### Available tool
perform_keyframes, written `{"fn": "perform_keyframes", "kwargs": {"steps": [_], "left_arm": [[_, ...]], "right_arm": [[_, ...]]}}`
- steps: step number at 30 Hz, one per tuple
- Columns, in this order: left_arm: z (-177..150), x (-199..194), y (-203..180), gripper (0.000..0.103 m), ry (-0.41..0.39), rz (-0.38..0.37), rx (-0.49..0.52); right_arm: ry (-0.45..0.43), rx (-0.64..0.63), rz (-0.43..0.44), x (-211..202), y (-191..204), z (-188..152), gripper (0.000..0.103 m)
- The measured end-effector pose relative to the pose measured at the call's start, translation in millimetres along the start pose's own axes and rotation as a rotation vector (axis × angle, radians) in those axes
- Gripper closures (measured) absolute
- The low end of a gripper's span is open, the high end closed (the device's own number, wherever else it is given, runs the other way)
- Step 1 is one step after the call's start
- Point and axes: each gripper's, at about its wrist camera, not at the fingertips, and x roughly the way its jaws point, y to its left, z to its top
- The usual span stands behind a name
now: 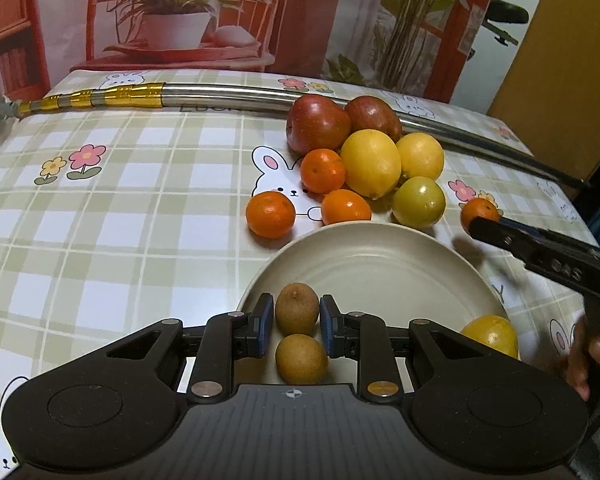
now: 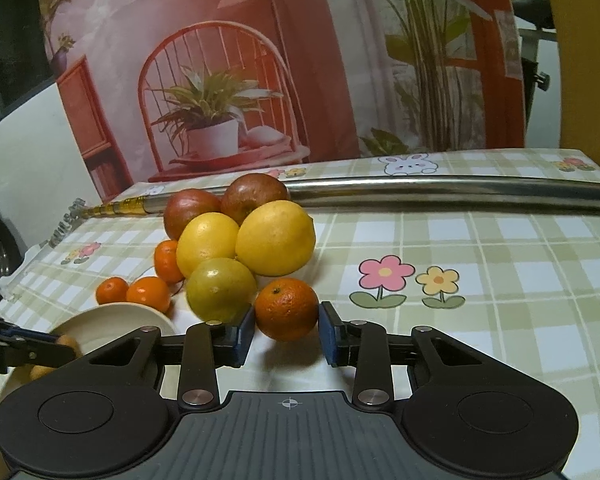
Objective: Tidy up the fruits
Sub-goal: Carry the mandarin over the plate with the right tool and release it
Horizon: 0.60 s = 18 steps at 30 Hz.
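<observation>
Two small brown, rough-skinned fruits are seen nearest the left gripper, lying in a cream plate; the farther one is clamped between the blue pads, the other lies just behind it toward the camera. A yellow fruit rests at the plate's rim, right of the fingers. Ahead of the plate a cluster is gathered on the checked tablecloth: two red apples, two large yellow citrus, a greenish citrus and three small oranges.

Only the left view shows the plate's contents and a hand on the right tool's handle. Only the right view shows the right gripper head-on: it is closed on a dimpled orange mandarin, which is pressed by both pads, just right of the greenish citrus. A steel tube is laid across the table beyond the fruit.
</observation>
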Motion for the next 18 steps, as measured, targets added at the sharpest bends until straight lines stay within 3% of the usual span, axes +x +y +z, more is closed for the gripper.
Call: {"fn": "perform_keyframes", "kwargs": {"steps": [6, 18], "left_arm": [[0, -4, 4, 0.076, -0.016, -0.006, -0.027], [-3, -30, 11, 0.076, -0.1, -0.015, -0.023]], "right_arm": [[-0.005, -0.018, 0.023, -25, 23, 0, 0.071], [0.106, -0.089, 0.041, -30, 73, 4, 0.071]]}}
